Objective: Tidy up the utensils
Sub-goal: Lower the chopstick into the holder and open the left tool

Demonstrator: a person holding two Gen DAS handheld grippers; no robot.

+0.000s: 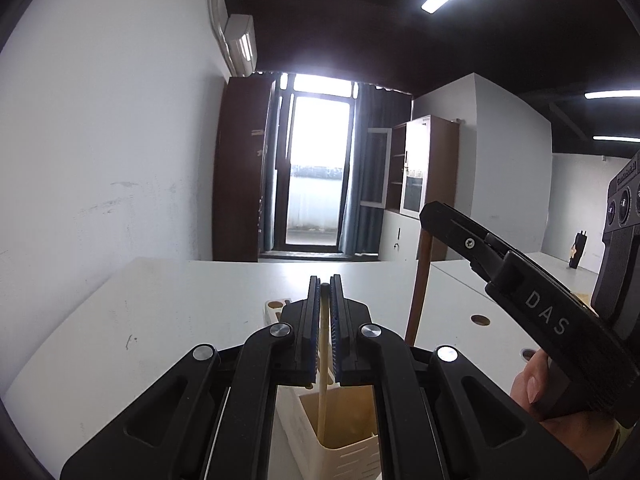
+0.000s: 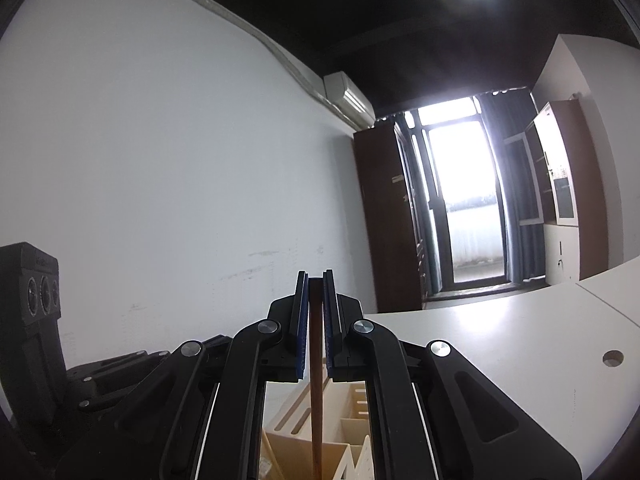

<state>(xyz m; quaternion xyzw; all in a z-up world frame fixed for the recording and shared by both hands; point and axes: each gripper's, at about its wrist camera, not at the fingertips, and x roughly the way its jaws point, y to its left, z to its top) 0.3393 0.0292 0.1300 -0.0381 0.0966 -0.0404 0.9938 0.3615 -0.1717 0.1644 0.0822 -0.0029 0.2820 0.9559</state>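
Utensils sit clamped in both your grippers, above the cream utensil holder [image 1: 340, 436] on the white table [image 1: 168, 320]. Your left gripper [image 1: 325, 292] is closed on a pale wooden stick [image 1: 322, 360] that hangs upright, its lower end inside the holder's near compartment. Only the left wrist view shows this compartment's inside, and it also shows your right gripper [image 1: 430, 216] from the side, raised and tilted, holding a dark brown stick [image 1: 419, 284] by its top. Your right hand [image 1: 560, 412] wraps that gripper's handle at the frame's edge. The right wrist view shows what the left one hides: the holder's divided compartments and slotted top [image 2: 352, 420] beneath the brown stick, which runs down between the closed pads. Whether its tip is inside a compartment cannot be told. Your left gripper's body shows at that view's left edge.
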